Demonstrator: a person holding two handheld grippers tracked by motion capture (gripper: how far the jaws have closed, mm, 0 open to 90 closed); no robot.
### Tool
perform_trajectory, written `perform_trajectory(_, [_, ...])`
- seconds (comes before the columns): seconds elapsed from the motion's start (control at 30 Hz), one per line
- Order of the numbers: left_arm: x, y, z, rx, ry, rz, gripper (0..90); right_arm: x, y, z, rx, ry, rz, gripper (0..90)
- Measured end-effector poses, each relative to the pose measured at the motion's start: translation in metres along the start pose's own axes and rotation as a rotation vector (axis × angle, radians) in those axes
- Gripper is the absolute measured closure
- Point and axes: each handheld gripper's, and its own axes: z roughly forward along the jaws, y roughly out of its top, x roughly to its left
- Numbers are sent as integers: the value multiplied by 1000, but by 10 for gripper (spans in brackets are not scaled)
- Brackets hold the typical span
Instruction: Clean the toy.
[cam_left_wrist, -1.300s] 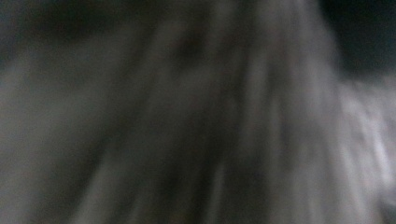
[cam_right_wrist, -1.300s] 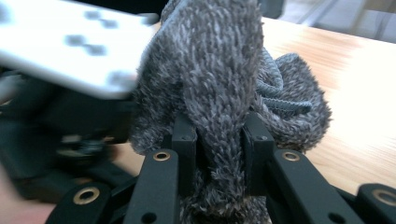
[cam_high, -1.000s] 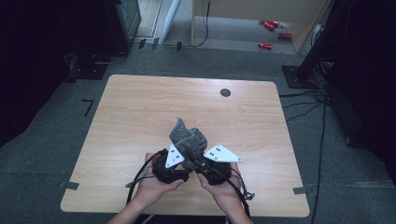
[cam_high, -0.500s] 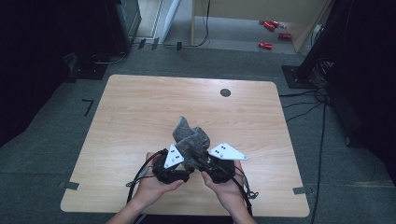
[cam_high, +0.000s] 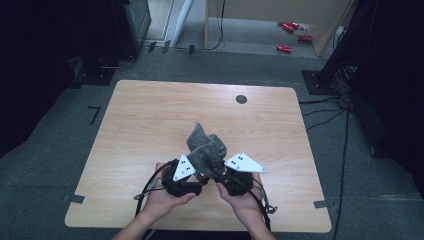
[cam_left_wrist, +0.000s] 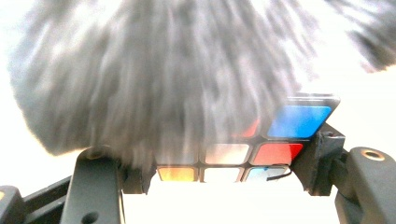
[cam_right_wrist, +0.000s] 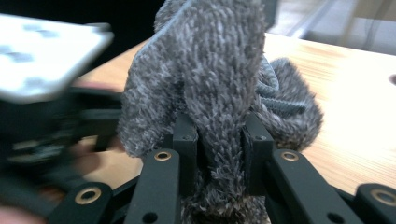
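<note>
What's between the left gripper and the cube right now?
Nothing visible: the left gripper is shut on the cube itself. The grey cloth drapes over the cube's top, and the right gripper is shut on that cloth.

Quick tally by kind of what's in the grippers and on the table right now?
Grey fuzzy cloth: 1, clamped in the right gripper
Colour-tiled puzzle cube: 1, between the jaws of the left gripper, partly under the cloth
Grippers: 2
Total: 4
</note>
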Motion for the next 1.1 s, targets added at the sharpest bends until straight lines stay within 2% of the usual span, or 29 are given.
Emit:
perform_trajectory(0.07, [0, 0, -1, -13, -2, 6, 352, -15, -1, -1, 2, -3, 54, 734])
perform_trajectory(0.1, [2, 0, -2, -23, -9, 0, 352, -18, -1, -2, -3, -11, 58, 734])
perform_trajectory(0.17, [5, -1, -5, -56, -25, -16, 352, -26, 1, -5, -21, -15, 99, 735])
perform_trajectory(0.2, [5, -1, -5, -56, -25, -16, 352, -26, 1, -5, -21, -15, 99, 735])
perform_trajectory(0.23, [8, -2, -8, -76, -37, -19, 352, -32, 1, -6, -31, -21, 126, 735])
perform_trajectory(0.27, [12, -3, -13, -121, -66, -23, 352, -41, 0, -8, -43, -40, 161, 736])
perform_trajectory(0.3, [12, -3, -13, -121, -66, -23, 352, -41, 0, -8, -43, -40, 161, 736])
perform_trajectory(0.37, [14, -4, -15, -146, -81, -23, 352, -45, -2, -8, -47, -12, 188, 736])
perform_trajectory(0.4, [14, -5, -16, -159, -80, -26, 352, -41, -2, -7, -61, 65, 201, 735])
perform_trajectory(0.43, [14, -5, -16, -159, -80, -26, 352, -37, -2, -6, -60, 97, 197, 735])
perform_trajectory(0.47, [14, -5, -15, -167, -86, -32, 352, -37, -2, -6, -60, 97, 197, 735])
perform_trajectory(0.53, [16, -7, -16, -187, -110, -39, 351, -28, -5, 0, -37, 119, 172, 741])
perform_trajectory(0.6, [18, -8, -16, -185, -119, -41, 351, -28, -7, 2, -30, 123, 174, 742])
perform_trajectory(0.73, [22, -12, -9, -183, -146, -83, 318, -30, -12, 6, 16, 133, 176, 747])
perform_trajectory(0.8, [22, -12, -9, -179, -149, -82, 313, -28, -12, 6, 16, 138, 169, 750])
perform_trajectory(0.87, [21, -13, -8, -173, -151, -52, 312, -20, -9, 4, 14, 165, 140, 753])
perform_trajectory(0.9, [21, -13, -8, -173, -151, -52, 318, -18, -8, 3, 13, 170, 131, 753])
perform_trajectory(0.93, [17, -13, -8, -168, -146, -19, 330, -16, -7, 3, 13, 175, 125, 753])
perform_trajectory(0.97, [17, -13, -8, -168, -146, -19, 338, -16, -7, 3, 13, 175, 125, 753])
perform_trajectory(1.03, [13, -13, -7, -166, -117, 9, 338, -12, -6, 2, 18, 191, 116, 754])
perform_trajectory(1.07, [13, -12, -8, -170, -111, 13, 341, -9, -6, 1, 15, 170, 96, 754])
perform_trajectory(1.1, [13, -12, -8, -170, -111, 13, 342, -9, -6, 1, 15, 170, 96, 754])
